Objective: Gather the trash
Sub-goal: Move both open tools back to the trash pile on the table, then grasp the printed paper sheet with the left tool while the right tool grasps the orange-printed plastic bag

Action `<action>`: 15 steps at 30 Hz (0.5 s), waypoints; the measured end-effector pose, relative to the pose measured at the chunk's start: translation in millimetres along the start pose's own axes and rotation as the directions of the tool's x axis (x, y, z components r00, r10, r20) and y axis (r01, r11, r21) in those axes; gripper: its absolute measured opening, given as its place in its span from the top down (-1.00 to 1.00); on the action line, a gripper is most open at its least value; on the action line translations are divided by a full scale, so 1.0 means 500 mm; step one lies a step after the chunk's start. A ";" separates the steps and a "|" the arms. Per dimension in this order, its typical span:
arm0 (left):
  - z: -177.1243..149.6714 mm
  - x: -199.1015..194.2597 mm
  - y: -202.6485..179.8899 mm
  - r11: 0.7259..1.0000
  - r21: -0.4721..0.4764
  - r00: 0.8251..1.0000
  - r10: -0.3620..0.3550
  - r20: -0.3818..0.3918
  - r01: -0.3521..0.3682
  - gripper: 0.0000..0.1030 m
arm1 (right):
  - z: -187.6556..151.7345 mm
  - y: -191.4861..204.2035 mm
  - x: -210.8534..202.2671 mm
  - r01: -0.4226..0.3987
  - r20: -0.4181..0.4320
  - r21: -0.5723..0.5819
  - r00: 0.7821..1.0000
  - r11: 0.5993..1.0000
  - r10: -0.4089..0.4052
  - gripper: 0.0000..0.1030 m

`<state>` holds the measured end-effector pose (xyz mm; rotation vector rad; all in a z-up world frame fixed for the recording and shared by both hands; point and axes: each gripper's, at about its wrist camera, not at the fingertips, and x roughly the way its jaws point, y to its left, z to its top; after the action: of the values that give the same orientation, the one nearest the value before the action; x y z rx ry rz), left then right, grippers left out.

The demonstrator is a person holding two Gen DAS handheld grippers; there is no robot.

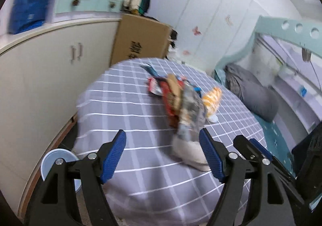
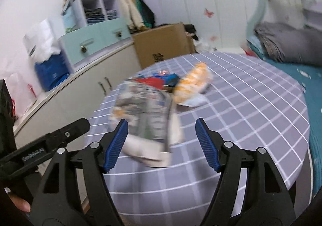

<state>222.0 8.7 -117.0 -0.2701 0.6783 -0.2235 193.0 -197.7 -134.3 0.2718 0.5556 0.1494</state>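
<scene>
A heap of snack wrappers lies on a grey checked bed cover. It includes a silvery printed bag, a red wrapper, an orange bag and a blue wrapper. My left gripper is open and empty, just short of the heap's near end. My right gripper is open and empty, with the silvery bag just beyond its left finger. The right gripper's fingers show at the right of the left wrist view.
A cream cabinet runs along the left of the bed. A cardboard box stands behind the bed. A grey pillow lies on the teal sheet at right. A pale blue round lid sits low at left.
</scene>
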 end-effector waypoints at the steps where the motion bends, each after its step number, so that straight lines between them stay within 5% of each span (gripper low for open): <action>1: 0.000 0.026 -0.017 1.000 0.010 1.000 0.004 -0.016 -0.004 -0.42 | -0.001 -0.019 0.004 0.005 -0.010 0.013 1.000 1.000 -0.004 -0.34; 8: -0.001 0.088 -0.039 1.000 0.025 0.999 0.001 -0.050 0.001 -0.40 | -0.014 -0.083 0.031 -0.027 -0.081 0.057 0.996 0.998 0.032 -0.34; 13: -0.001 0.102 -0.053 0.999 0.050 0.996 -0.014 -0.086 0.018 0.31 | -0.010 -0.099 0.056 -0.056 -0.124 0.072 0.990 0.996 0.065 -0.34; 15: 0.000 0.104 -0.056 0.998 0.059 0.995 -0.016 -0.094 0.021 0.38 | -0.011 -0.100 0.061 -0.070 -0.137 0.074 0.987 0.995 0.079 -0.34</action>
<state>257.9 -32.7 -138.6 -0.2098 0.7610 -0.2748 219.2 -237.9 -168.6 0.3510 0.6911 0.2235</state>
